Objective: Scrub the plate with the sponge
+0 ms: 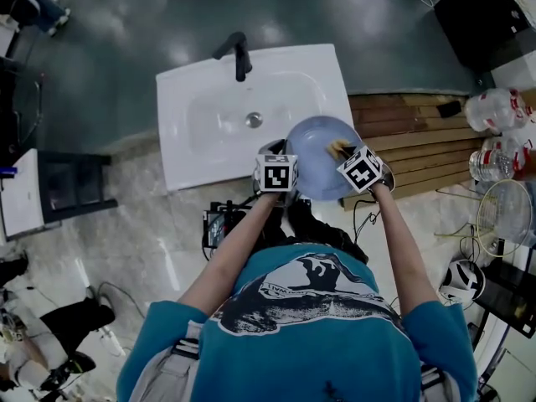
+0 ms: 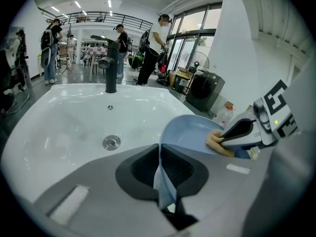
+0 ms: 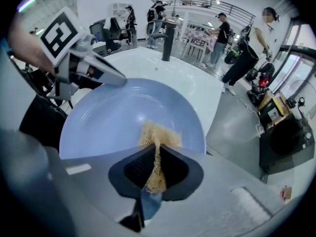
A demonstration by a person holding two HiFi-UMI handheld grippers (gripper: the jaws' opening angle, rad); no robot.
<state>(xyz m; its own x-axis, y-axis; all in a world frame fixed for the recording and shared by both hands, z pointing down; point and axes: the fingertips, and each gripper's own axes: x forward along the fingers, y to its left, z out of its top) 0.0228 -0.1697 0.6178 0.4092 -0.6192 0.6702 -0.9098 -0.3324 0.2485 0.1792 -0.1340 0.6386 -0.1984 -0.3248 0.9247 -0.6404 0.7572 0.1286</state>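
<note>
1. Your L gripper (image 2: 165, 179) is clamped on the plate (image 2: 190, 132) rim; R gripper (image 3: 154, 169) pinches the sponge (image 3: 159, 135).
2. Sponge pressed on plate's inner face; plate tilted over sink (image 1: 201, 115) corner.
3. Black faucet (image 1: 240, 53) at far rim.

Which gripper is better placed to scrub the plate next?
Right. The right gripper pinches the sponge against the plate, while the left gripper is busy clamping that plate's rim.
</note>
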